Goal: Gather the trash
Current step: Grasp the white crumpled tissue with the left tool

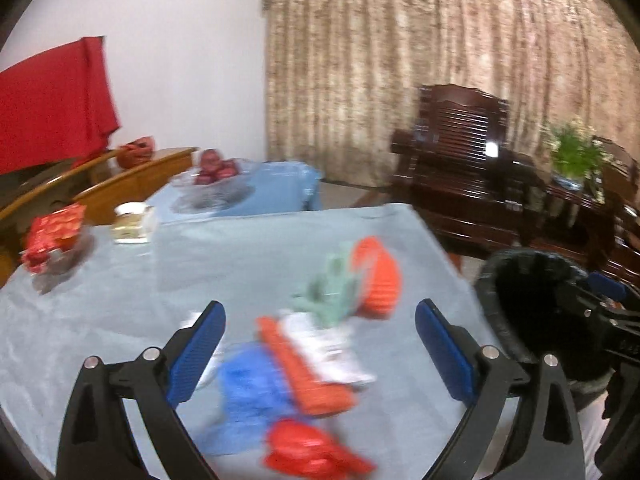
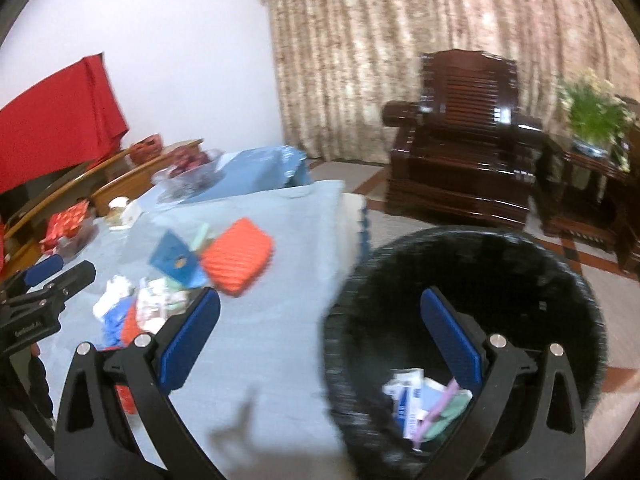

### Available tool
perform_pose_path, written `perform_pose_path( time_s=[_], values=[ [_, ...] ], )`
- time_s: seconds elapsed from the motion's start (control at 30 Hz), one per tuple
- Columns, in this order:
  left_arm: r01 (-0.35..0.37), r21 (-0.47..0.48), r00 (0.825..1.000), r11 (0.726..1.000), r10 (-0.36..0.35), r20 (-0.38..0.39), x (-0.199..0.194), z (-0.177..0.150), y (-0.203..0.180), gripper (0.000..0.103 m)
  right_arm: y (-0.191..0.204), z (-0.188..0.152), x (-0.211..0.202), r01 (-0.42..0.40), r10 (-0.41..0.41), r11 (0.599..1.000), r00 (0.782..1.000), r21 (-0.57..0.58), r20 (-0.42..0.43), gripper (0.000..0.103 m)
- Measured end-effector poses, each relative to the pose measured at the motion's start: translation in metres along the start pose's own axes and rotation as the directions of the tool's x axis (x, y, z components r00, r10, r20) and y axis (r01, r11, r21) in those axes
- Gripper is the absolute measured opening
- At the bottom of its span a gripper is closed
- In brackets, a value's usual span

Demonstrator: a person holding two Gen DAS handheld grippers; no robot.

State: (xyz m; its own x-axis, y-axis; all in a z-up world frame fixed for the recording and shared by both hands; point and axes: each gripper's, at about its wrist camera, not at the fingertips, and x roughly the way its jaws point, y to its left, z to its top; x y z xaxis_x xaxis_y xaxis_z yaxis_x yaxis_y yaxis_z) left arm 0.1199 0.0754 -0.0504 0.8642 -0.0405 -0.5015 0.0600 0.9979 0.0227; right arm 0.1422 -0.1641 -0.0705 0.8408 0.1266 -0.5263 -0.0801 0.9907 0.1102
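Table: a round top (image 1: 100, 312) draped in pale blue cloth with a soft, faintly wrinkled weave, its far edge squared off toward the room.

Trash pile: blurred wrappers lie loose on the cloth: a ribbed orange packet (image 1: 378, 276), a crumpled mint-green scrap (image 1: 332, 292), a flat orange-and-white packet (image 1: 316, 364), a limp blue plastic piece (image 1: 248, 396) and a bunched red wrapper (image 1: 308, 452) nearest the edge.

Left gripper (image 1: 320, 344): black arms, blue textured pads, jaws spread wide over the pile with nothing between the pads.

Right gripper (image 2: 320, 340): same build, jaws spread wide and empty, one pad over the cloth and the other over the bin's mouth.

Bin (image 2: 560, 280): round, black, lined with a glossy black bag, standing just beside the table's edge; white, blue, pink and green scraps (image 2: 420, 404) lie at its bottom.

Also on the table: a flat blue card (image 2: 176, 260) beside the orange packet, a red patterned box (image 1: 56, 232) in a dark dish, a clear glass bowl of red fruit (image 1: 216, 184).

Room: dark polished wooden armchair (image 2: 460, 152) with a slatted back, heavy mottled beige curtain (image 1: 440, 40) in vertical folds, a green potted plant (image 2: 592, 108), red cloth (image 1: 52, 100) draped at the wall.
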Motion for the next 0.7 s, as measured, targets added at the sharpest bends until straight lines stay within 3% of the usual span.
perform_pose_path(
  time_s=[0.3,0.7],
  values=[
    [-0.151,-0.051,0.989,0.987,0.150,-0.017,0.010,-0.018,0.082,0.094,0.070,0.001,0.036,-0.072,0.072,0.995,0.997,-0.065,-0.008,0.098],
    [-0.175,-0.096,0.976,0.980,0.160,-0.150,0.072,-0.055,0.133,0.092,0.111,-0.020,0.083,-0.093,0.084,0.989,0.993,-0.115,-0.083,0.097]
  ],
)
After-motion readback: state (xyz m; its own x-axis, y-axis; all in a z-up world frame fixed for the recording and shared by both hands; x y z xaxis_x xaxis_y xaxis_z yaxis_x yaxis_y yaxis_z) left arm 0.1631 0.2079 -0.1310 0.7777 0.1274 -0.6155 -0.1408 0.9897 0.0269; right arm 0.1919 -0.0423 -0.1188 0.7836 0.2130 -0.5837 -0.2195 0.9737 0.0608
